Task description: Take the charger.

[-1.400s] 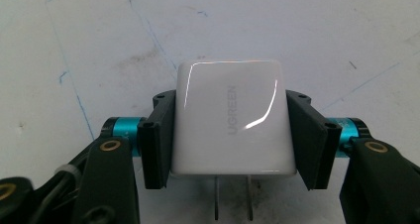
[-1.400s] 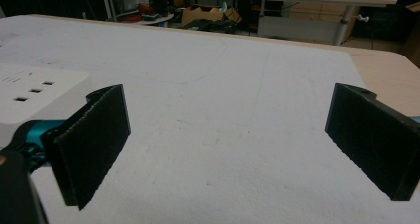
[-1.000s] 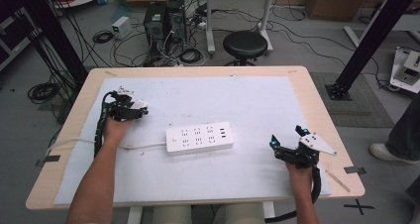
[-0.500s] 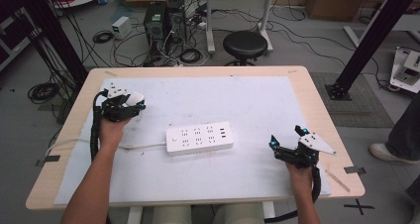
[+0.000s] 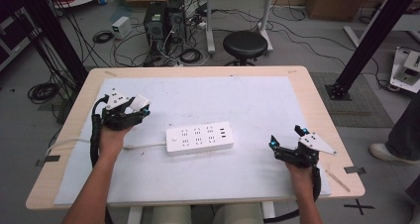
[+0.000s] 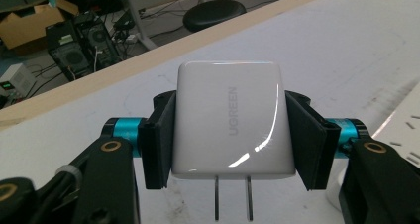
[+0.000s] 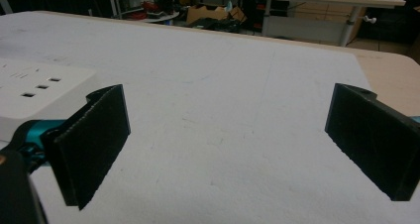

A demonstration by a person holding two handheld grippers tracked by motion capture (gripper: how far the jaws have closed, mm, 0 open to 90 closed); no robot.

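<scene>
A: Start with the high view. What sits where?

B: A white power strip (image 5: 199,138) lies at the middle of the frame on the white mat of the table (image 5: 317,110), its cord running off toward the left edge. The left gripper (image 5: 137,107) is in the left-centre of the frame, up and to the left of the strip and apart from it. A white charger (image 5: 140,103) sits between its jaws. The right gripper (image 5: 287,138) is at the lower right, to the right of the strip, with clear mat between them.

A: And the left gripper view?

B: The charger (image 6: 230,127) fills the centre of the frame, clamped from both sides by the left gripper (image 6: 231,135); each black pad presses flat on one side face. The printed face reads UGREEN, running vertically. Its two metal prongs point to the bottom edge of the frame. A corner of the power strip (image 6: 403,130) shows at the right edge, beside the right jaw. A black stool (image 6: 214,13) stands beyond the table at upper centre.

A: The right gripper view?

B: The right gripper (image 7: 225,135) has its jaws wide apart, one at lower left, one at lower right, with bare mat between them. The power strip (image 7: 37,92) lies at the left edge, just behind the left-hand jaw; whether it touches that jaw I cannot tell.
</scene>
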